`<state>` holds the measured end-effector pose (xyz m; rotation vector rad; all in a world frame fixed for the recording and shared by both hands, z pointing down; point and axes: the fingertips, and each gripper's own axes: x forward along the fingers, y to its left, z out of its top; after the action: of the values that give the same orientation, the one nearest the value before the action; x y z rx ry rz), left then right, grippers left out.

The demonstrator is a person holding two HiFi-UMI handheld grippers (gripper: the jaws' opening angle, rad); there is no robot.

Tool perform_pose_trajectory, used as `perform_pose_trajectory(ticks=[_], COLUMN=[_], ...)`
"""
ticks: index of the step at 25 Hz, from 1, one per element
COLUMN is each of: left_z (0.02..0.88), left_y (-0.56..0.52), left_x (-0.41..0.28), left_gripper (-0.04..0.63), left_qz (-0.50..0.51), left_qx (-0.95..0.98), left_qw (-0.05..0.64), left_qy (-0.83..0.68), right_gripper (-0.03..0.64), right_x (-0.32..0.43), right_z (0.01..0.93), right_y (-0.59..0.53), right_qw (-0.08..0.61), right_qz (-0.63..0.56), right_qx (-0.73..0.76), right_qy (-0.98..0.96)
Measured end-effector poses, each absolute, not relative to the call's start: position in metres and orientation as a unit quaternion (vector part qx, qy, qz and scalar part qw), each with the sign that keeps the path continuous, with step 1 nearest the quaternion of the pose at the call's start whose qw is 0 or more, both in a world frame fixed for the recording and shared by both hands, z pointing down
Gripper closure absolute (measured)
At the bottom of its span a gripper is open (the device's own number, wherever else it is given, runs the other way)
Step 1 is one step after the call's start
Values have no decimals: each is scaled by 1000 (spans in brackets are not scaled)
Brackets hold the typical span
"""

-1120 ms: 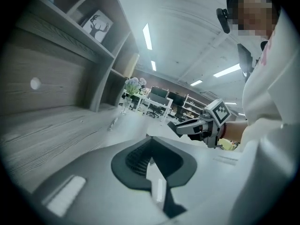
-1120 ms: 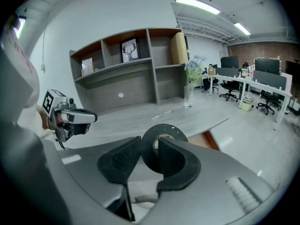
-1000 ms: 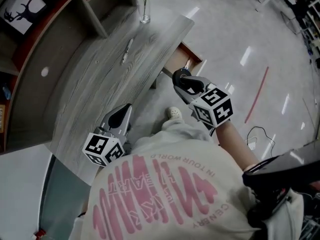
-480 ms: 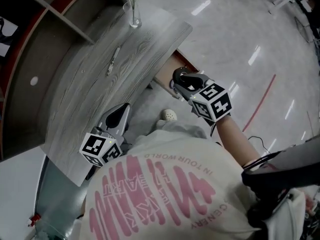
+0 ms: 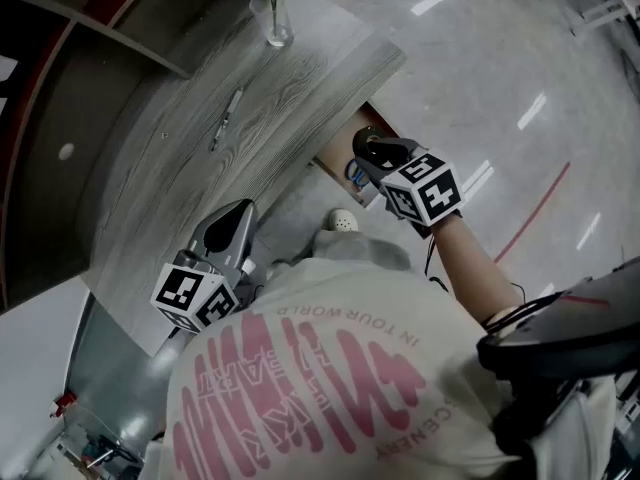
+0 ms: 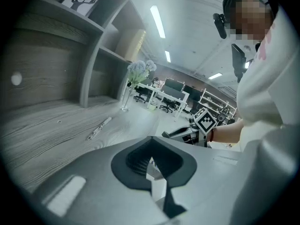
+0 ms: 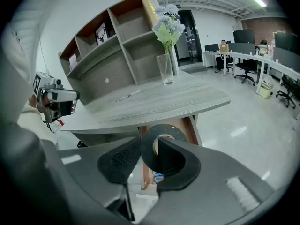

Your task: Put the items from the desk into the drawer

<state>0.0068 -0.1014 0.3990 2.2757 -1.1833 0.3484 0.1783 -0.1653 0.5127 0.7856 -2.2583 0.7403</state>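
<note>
A grey wood-grain desk (image 5: 150, 198) stands on a glossy office floor (image 5: 470, 68), with a pen (image 5: 226, 118) and a glass vase (image 5: 275, 18) toward its 12 o'clock end. At the desk's 3 o'clock edge the right gripper (image 7: 148, 140) tilts down, clamping a black tape roll (image 7: 169, 129) above the open drawer (image 7: 191, 125). The left gripper (image 5: 238, 213) hovers at 7 o'clock, its jaws closed and empty.
</note>
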Motion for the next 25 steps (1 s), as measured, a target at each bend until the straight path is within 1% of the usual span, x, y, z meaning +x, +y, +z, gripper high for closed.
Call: perform_pose_trajectory(ticks=[10, 18, 25], left_z=[410, 410, 416], left_y=[-108, -105, -104], left_x=[-10, -18, -31], left_gripper=[578, 578, 578], left_qz=[140, 149, 149], left_qx=[820, 808, 795], left_qw=[287, 287, 302], left_qy=[-474, -493, -504], right_gripper=[495, 495, 495], right_x=[171, 170, 162], right_z=[568, 617, 633], right_y=[-188, -186, -190], right_qw=[357, 396, 416], right_qz=[304, 321, 330], right_qx=[270, 249, 241], right_qy=[-841, -823, -812])
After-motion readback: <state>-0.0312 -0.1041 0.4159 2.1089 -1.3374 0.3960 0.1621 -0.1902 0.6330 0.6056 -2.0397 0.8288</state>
